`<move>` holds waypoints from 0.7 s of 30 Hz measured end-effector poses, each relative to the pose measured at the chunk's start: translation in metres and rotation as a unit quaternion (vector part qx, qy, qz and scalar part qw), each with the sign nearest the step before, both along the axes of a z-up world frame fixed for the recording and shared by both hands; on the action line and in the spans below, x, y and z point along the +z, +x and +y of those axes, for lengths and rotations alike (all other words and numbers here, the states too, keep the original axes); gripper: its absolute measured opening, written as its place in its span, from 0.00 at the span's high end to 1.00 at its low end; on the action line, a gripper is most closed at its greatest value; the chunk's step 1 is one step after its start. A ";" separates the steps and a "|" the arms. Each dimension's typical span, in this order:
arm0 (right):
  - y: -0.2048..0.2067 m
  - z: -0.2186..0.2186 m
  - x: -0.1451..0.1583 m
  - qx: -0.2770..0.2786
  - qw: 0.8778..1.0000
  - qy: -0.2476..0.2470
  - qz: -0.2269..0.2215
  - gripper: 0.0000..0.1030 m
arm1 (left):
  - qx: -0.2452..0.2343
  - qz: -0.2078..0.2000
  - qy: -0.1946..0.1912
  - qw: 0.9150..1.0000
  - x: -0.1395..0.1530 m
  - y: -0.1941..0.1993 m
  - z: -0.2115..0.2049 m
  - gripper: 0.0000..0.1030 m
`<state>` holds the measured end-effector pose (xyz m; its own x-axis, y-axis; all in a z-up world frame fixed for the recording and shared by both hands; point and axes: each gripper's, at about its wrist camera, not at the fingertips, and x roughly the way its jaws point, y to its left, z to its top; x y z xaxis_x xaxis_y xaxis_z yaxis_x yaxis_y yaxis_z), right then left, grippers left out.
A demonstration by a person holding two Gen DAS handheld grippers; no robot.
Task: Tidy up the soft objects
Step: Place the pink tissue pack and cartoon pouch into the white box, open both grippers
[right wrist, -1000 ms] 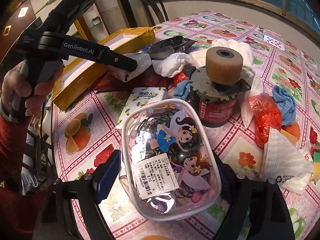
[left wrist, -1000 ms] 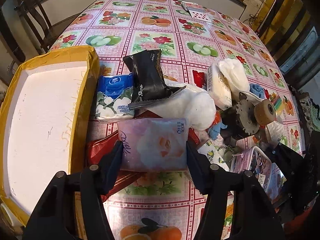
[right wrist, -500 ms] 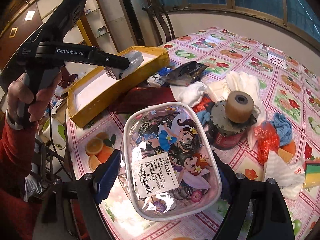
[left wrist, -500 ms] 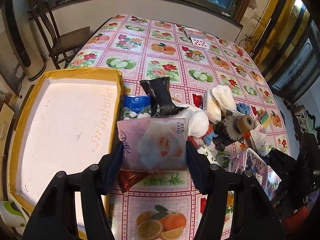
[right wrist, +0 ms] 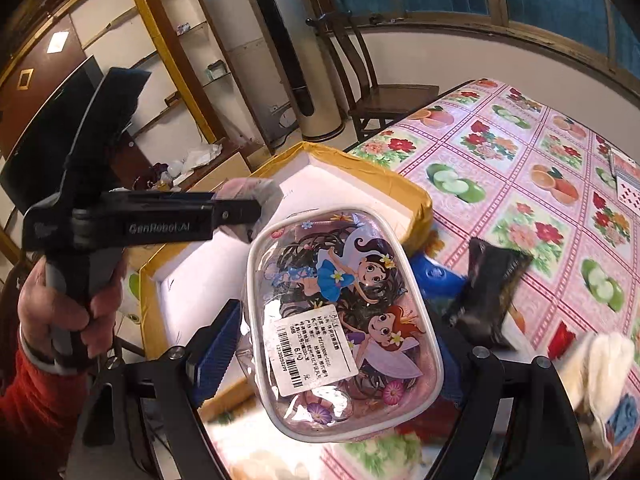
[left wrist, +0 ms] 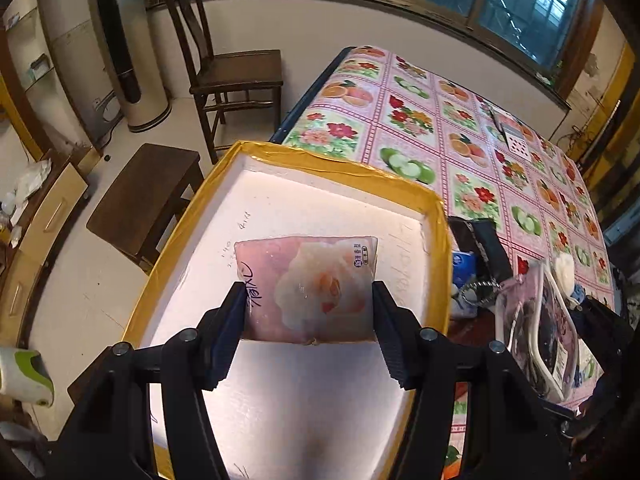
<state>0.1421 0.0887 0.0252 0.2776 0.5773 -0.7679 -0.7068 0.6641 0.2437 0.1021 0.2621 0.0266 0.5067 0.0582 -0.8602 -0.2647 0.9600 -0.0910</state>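
Note:
My left gripper (left wrist: 306, 332) is shut on a pink tissue pack (left wrist: 308, 288) printed with a rose, held above the white floor of the yellow-rimmed foam box (left wrist: 340, 172). My right gripper (right wrist: 340, 360) is shut on a clear cartoon-print pouch (right wrist: 340, 320) with a barcode label, hovering at the near right edge of the same box (right wrist: 360, 168). In the right wrist view the left gripper (right wrist: 248, 210) comes in from the left with the tissue pack (right wrist: 256, 188) over the box. In the left wrist view the pouch (left wrist: 536, 336) shows at the right.
A black snack wrapper (right wrist: 488, 288) and a blue tissue pack (right wrist: 436, 280) lie on the fruit-print tablecloth (right wrist: 520, 168) right of the box. White cloth (right wrist: 600, 364) sits at the far right. A wooden chair (left wrist: 236, 72) and stool (left wrist: 148, 196) stand beyond the table's edge.
Both grippers lifted their loads and swung left from the pile. The pink tissue pack now hangs over the box; the pouch moved up beside the box's right rim.

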 end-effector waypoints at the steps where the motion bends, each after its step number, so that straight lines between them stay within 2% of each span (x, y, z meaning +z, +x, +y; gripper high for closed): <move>1: 0.011 0.012 -0.005 -0.005 1.000 0.001 0.010 0.17 | 0.004 0.004 -0.005 1.000 -0.004 0.006 0.006 0.42; 3: 0.027 0.033 -0.015 -0.013 1.000 -0.007 0.023 0.17 | 0.015 0.005 -0.005 1.000 -0.011 0.020 0.016 0.42; 7: 0.047 0.059 -0.036 -0.034 0.998 -0.041 0.020 0.17 | 0.036 0.019 -0.017 0.999 -0.028 0.046 0.032 0.42; 11: 0.060 0.070 -0.047 -0.041 0.998 -0.039 0.033 0.17 | 0.056 0.032 -0.039 0.997 -0.046 0.064 0.044 0.42; 14: 0.064 0.076 -0.054 -0.037 0.998 -0.038 0.044 0.17 | 0.066 0.036 -0.023 0.997 -0.054 0.069 0.046 0.40; 19: 0.048 0.060 -0.045 -0.030 0.999 -0.007 0.037 0.15 | 0.077 0.033 -0.030 0.996 -0.056 0.067 0.052 0.34; 21: 0.040 0.051 -0.037 -0.025 0.999 0.007 0.034 0.09 | 0.084 0.035 -0.033 0.995 -0.056 0.063 0.054 0.33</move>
<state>0.1817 0.1399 -0.0114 0.2540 0.5751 -0.7777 -0.6538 0.6946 0.3001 0.1655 0.3163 -0.0292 0.4335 0.0791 -0.8977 -0.4290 0.8942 -0.1284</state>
